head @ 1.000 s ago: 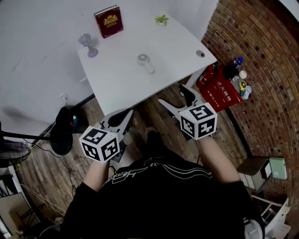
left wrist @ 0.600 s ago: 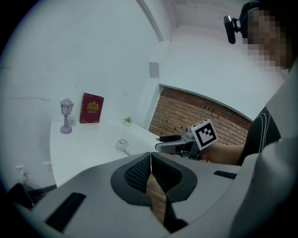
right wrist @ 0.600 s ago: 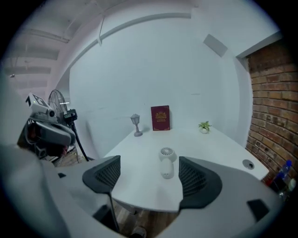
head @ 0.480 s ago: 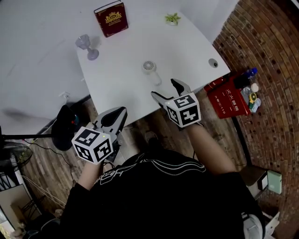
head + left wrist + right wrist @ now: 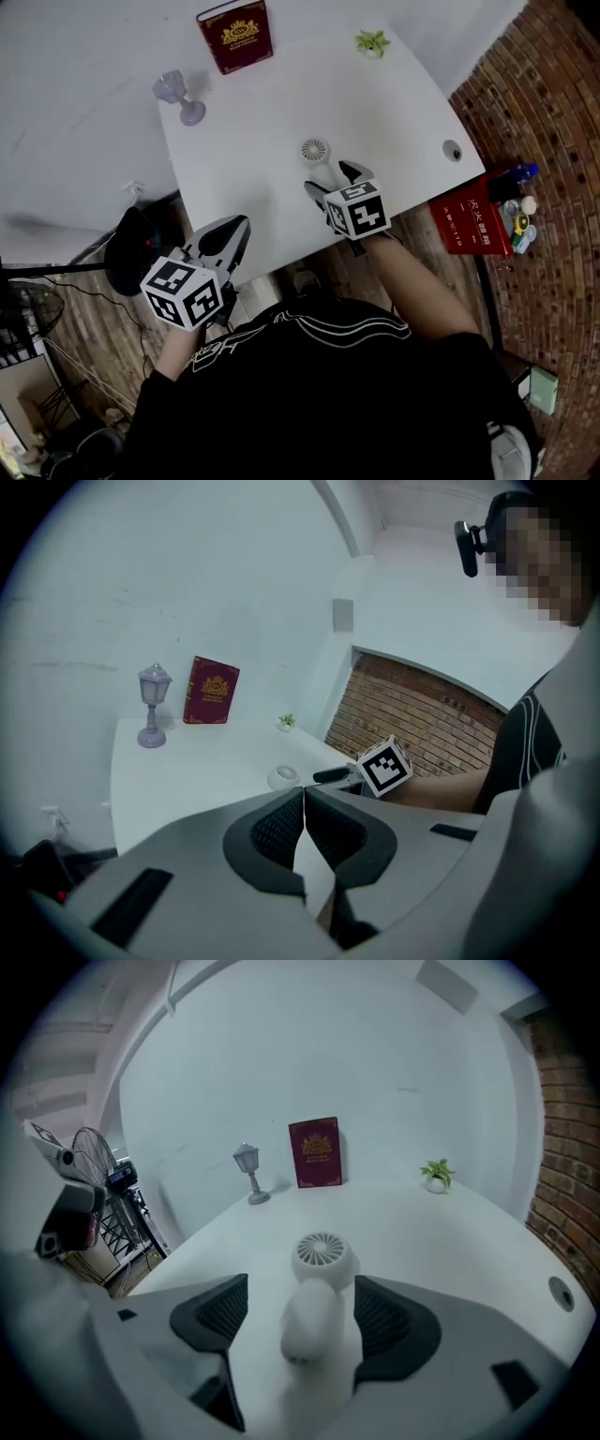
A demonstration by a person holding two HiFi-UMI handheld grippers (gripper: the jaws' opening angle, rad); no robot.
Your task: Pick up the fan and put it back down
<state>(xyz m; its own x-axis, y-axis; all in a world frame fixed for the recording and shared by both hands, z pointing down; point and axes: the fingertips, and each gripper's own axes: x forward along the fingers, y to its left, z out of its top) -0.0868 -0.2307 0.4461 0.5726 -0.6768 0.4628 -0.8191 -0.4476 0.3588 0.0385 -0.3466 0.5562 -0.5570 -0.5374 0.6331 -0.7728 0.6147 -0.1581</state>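
A small white hand-held fan [image 5: 316, 151] lies on the white table [image 5: 234, 159], round head away from me, handle toward me. My right gripper [image 5: 328, 177] sits low over the table with the fan's handle [image 5: 309, 1321] between its jaws. The jaws are closing, and a gap still shows on each side of the handle. My left gripper [image 5: 228, 231] hangs shut and empty at the table's near edge, left of the fan. In the left gripper view the fan [image 5: 284, 777] and right gripper [image 5: 339, 775] lie ahead, past the touching pads [image 5: 281, 832].
At the table's back stand a red book [image 5: 236, 35], a small lilac lantern [image 5: 178, 94] and a tiny potted plant [image 5: 372, 42]. A cable hole [image 5: 453, 150] is near the right edge. A red box [image 5: 473, 225] and a brick wall are to the right; a black stand [image 5: 131, 253] is on the floor at left.
My right gripper has moved forward and down from the table's edge until its jaws straddle the fan's handle. The left gripper has shifted slightly toward the table edge.
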